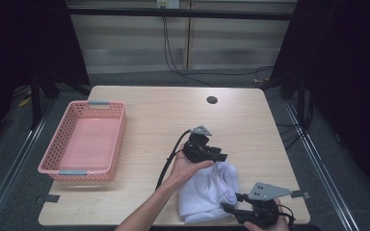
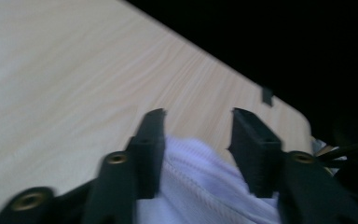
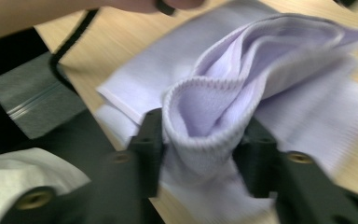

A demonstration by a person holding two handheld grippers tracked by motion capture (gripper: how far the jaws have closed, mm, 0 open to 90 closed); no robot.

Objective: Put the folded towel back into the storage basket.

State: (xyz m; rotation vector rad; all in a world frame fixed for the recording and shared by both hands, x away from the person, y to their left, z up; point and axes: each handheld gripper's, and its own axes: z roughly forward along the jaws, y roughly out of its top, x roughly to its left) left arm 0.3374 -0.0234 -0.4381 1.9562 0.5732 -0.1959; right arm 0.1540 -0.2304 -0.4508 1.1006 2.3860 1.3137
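A white towel (image 1: 204, 192) lies folded on the wooden table (image 1: 159, 110), near its front right corner. My left gripper (image 1: 219, 157) is at the towel's far edge, held in a hand (image 1: 185, 168). In the left gripper view its jaws (image 2: 198, 116) stand apart, with the towel's ribbed edge (image 2: 200, 186) lying loosely between them. My right gripper (image 1: 229, 208) is at the towel's near edge. In the right gripper view a puffed loop of the towel's hem (image 3: 205, 116) sits between its spread jaws (image 3: 203, 119), not pinched flat.
A pink plastic basket (image 1: 60, 139) stands at the table's left side with nothing in it. A small round hole (image 1: 212, 100) marks the far middle of the tabletop. Cables run across the floor beyond the table's far edge.
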